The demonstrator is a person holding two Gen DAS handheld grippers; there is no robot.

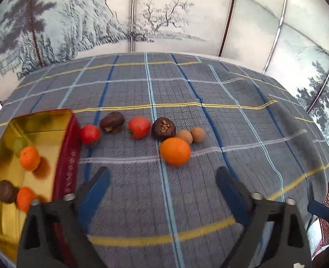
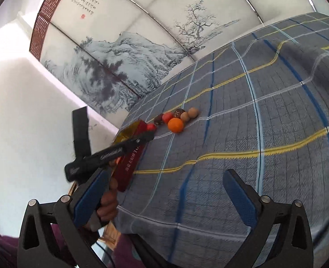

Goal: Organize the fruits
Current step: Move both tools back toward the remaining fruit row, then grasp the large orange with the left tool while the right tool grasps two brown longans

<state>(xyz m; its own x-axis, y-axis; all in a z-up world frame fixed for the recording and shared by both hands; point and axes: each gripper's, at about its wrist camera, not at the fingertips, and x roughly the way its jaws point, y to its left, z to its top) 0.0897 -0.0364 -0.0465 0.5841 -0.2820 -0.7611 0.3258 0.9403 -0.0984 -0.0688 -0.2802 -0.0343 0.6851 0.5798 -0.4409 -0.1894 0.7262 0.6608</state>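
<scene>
While the left gripper (image 1: 162,178) is hovering over the plaid tablecloth (image 1: 231,102) with its blue pads (image 1: 97,189) spread and nothing between them, it is pointing toward the orange (image 1: 175,151), the nearest loose fruit. That fruit looks like the sensible next pick, and since it is round and smooth, the jaws should be coming down on either side of its widest part, level with the cloth, before closing gently.

It is sitting just beside a dark brown fruit (image 1: 164,128) and two small tan longan-like fruits (image 1: 191,135), so an approach from the near, bare side of the cloth should be avoiding knocks that could set them rolling. Farther left, a red persimmon-like fruit (image 1: 139,126), another dark brown one (image 1: 112,122) and a small red fruit (image 1: 90,134) are lying in a loose row, the last one close to the red wall of the gold-lined box (image 1: 68,156).

Inside the box, two small oranges and a brown fruit are already resting, so the drop should be aiming for bare gold floor.

The right gripper (image 2: 164,192) is also standing wide and empty, well back from the fruit.
</scene>
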